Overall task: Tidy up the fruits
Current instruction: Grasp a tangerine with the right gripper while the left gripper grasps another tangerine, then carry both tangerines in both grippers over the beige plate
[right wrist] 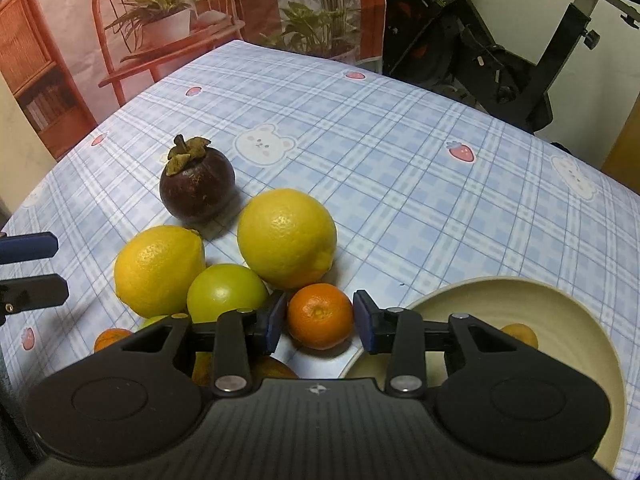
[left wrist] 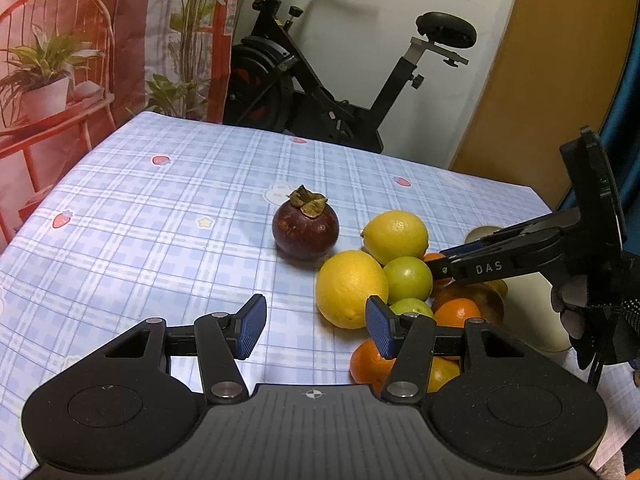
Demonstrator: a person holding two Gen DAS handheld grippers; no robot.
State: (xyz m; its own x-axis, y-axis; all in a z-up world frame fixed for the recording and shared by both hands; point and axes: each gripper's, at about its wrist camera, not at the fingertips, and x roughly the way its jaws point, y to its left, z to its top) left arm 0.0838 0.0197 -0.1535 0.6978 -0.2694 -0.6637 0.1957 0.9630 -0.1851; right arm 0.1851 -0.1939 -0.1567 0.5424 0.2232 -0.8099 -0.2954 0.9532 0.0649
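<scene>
A pile of fruit lies on the blue checked tablecloth [left wrist: 160, 216]: a dark purple mangosteen [left wrist: 306, 228] [right wrist: 196, 184], two lemons [left wrist: 394, 236] [right wrist: 286, 236], green round fruits [left wrist: 408, 278] [right wrist: 226, 292] and several small oranges [left wrist: 456, 312]. My right gripper [right wrist: 320, 318] [left wrist: 434, 264] reaches into the pile from the right. Its blue pads [right wrist: 276, 318] press on both sides of one small orange [right wrist: 320, 316] that rests on the cloth. My left gripper [left wrist: 316, 326] hovers open over bare cloth, with the nearer lemon [left wrist: 350, 288] beside its right finger.
A cream bowl [right wrist: 500, 282] [left wrist: 536, 312] stands right of the pile with one small orange [right wrist: 520, 334] inside. An exercise bike [left wrist: 320, 92] stands behind the table's far edge. A printed backdrop [left wrist: 80, 60] hangs at the far left.
</scene>
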